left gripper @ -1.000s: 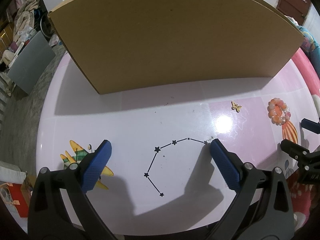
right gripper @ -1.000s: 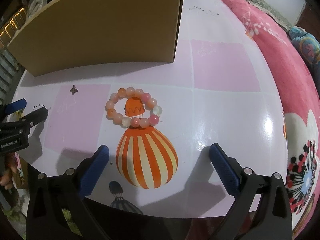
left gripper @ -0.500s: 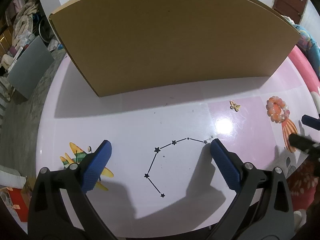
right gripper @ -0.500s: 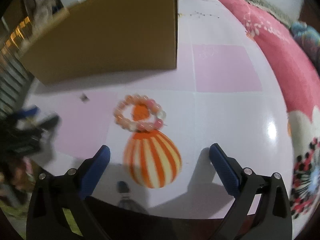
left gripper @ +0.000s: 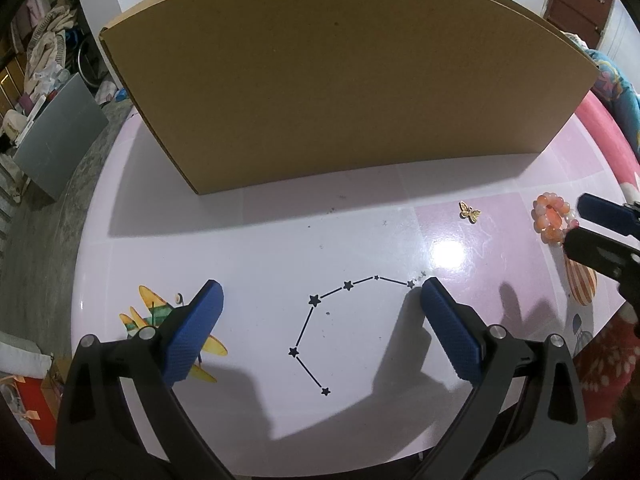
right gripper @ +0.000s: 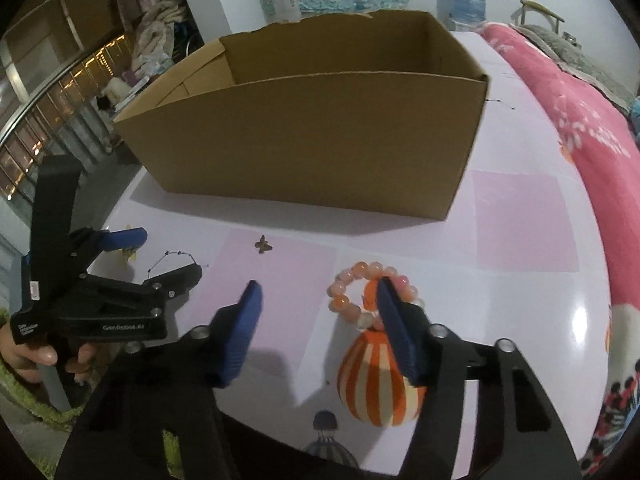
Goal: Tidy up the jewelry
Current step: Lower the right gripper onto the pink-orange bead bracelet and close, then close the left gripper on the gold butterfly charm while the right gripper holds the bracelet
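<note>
Pink tabletop point(right gripper: 520, 220) fills both views, with one open cardboard box point(right gripper: 320, 140) at twelve o'clock. Its visible part looks empty, so sorting seems barely begun. One bead bracelet point(right gripper: 348, 300) and one butterfly charm point(right gripper: 263, 244) lie outside. Right gripper point(right gripper: 316, 300), jaws just closing to half width, has one finger over the bracelet without gripping. Left gripper point(left gripper: 320, 300) gapes empty.

The right gripper point(right gripper: 318, 300) has lifted and tilted up, so the box point(right gripper: 312, 136) now fills the upper middle of its view. Its jaws have just been closing, one tip now over the bracelet point(right gripper: 352, 296), nothing pinched between them.
</note>
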### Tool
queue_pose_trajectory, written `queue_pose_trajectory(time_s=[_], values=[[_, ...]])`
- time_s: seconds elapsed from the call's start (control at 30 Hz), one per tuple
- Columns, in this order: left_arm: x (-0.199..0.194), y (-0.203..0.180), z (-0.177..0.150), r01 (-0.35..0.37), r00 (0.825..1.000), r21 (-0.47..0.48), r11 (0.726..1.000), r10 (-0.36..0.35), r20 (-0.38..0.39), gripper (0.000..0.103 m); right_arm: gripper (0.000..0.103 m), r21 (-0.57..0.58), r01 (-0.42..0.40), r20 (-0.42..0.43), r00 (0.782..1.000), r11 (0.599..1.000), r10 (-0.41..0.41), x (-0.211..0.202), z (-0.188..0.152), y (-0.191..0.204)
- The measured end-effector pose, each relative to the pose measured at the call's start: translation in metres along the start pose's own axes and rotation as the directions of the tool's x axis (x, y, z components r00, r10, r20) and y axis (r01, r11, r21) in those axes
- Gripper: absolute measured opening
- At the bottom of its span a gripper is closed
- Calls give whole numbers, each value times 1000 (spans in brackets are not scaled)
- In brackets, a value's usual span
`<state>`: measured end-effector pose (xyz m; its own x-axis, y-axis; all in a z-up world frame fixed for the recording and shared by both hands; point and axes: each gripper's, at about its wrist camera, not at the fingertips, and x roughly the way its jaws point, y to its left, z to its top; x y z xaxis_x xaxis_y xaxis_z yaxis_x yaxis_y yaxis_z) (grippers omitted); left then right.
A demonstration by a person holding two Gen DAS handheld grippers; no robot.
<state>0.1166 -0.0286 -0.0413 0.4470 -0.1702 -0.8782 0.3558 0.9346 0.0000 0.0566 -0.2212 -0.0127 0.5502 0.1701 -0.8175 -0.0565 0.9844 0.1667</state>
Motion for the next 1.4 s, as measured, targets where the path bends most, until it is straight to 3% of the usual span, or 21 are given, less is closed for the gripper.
queue_pose_trajectory(time_s=[0.27, 0.53, 0.6, 1.0, 1.4], values=[[0, -1, 0, 0, 1000, 1, 1000, 0, 1, 96, 34, -18, 18, -39, 999, 1000, -18, 14, 1, -1], [1, -1, 0, -1, 1000, 0, 1000, 1, 0, 96, 21, -46, 89, -61, 994, 995, -92, 25, -1, -1], [1, -1, 1, -1, 1000, 0, 1000, 1, -1, 96, 11, -57, 111, -59, 992, 992, -114, 25, -1, -1], [3, -1, 4, -2, 1000, -2, 1000, 2, -6, 96, 10, 26, 141, -53, 989, 990, -140, 17, -7, -23], [2, 0, 5, -6, 1000, -8, 1000, 6, -6, 96, 10, 64, 110, -41, 993, 992, -107, 16, -9, -32]])
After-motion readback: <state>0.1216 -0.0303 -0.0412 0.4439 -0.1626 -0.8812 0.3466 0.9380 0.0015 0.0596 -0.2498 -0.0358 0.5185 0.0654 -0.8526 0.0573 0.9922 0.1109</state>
